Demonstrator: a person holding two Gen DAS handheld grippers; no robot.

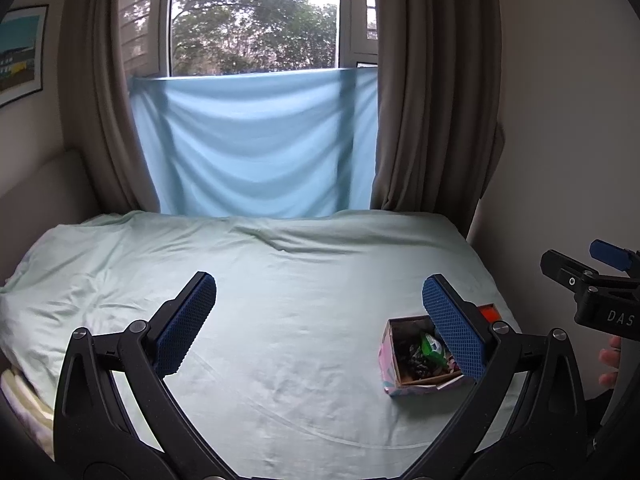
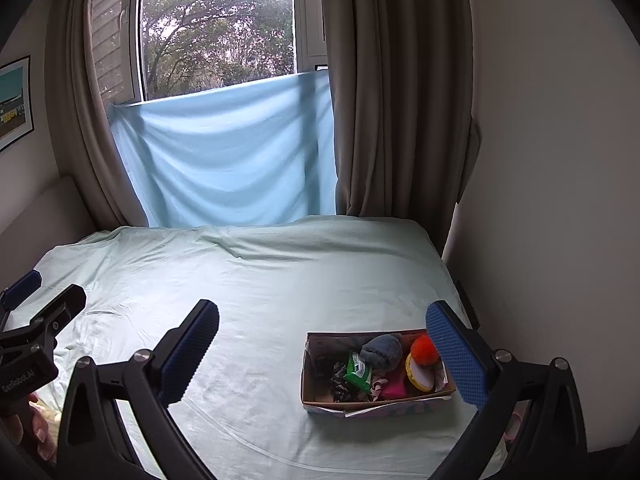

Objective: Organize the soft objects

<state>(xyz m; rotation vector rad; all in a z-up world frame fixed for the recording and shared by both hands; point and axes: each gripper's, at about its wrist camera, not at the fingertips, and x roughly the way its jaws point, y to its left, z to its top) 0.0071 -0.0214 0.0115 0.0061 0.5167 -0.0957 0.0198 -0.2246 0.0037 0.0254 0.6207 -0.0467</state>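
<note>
A: Because the box (image 2: 378,372) sits near the right edge of the bed (image 2: 248,280), I think the first danger is to push it off. It is light cardboard on a soft sheet, so a sideways touch from a finger could slide or tip it toward the wall (image 2: 540,200).

B: Yes. And the soft things are already inside it: a grey plush (image 2: 382,350), an orange pompom (image 2: 425,349), a green packet (image 2: 359,372), something pink (image 2: 394,390), and a yellow and white round thing (image 2: 418,376). They are packed close together. If one gripper takes one piece, a neighbour may come up with it and fall outside.

A: What is the state of the grippers?

B: The right gripper (image 2: 322,352) has its fingers spread wide and holds nothing. The left gripper (image 1: 320,320) is the same, wide apart and empty. Both hang above the sheet, not touching it.

A: In the left wrist view the right finger hides part of the box, so this side is hard to judge.

B: True. For free room, the left and far parts of the bed are bare sheet with only wrinkles. On the right there is little space between box and wall. The curtain (image 2: 384,100) and the blue cloth (image 2: 224,152) hang at the far end, well apart from the box.

A: Then I would approach from the left or from above.
</note>
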